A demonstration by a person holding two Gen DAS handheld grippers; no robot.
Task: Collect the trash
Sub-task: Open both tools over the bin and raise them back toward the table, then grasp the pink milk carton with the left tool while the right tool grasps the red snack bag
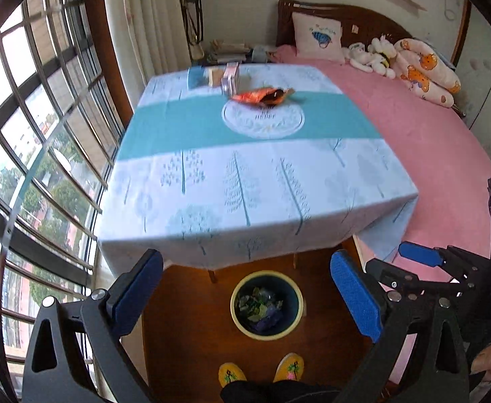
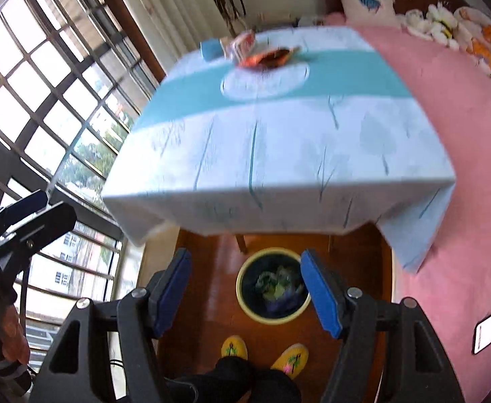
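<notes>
Both your grippers hang over the floor w/ jaws spread wide and nothing between them. Left gripper (image 1: 245, 297): matte black plastic arms, flat blue pads (image 1: 354, 299) w/ a fine ribbed texture. Right gripper (image 2: 247, 288): same build, blue rubbery pads (image 2: 319, 290) angled outward. From the left cam you also see the right one's tip at the right edge.

Straight below, framed by the jaws, is the bin (image 1: 267, 305): round, pale yellow-cream rim, dark blue inside, already holding crumpled green and purple scraps. It sits on glossy red-brown wood floor (image 1: 185, 319), just in front of your yellow embroidered slippers (image 1: 289, 367).

The trash still out is the wrapper (image 1: 262, 95): crinkly orange-red foil, flattened, dark open mouth, lying on the far half of the table at the rim of the round white medallion. Table (image 1: 211, 181) is square, draped in smooth cloth, white w/ pale blue-grey tree prints and a broad teal band across it. Behind the wrapper, near the far edge, are small boxes (image 1: 227, 75), blurry; can't tell what they are.

To the right is a bed (image 1: 430, 154) w/ soft pink sheet, square pillow, plush toys at the dark wood headboard. A phone (image 2: 490, 329) lies on the sheet, seen from the right cam. Left is a gridded window (image 1: 37, 127) w/ dark frames.
</notes>
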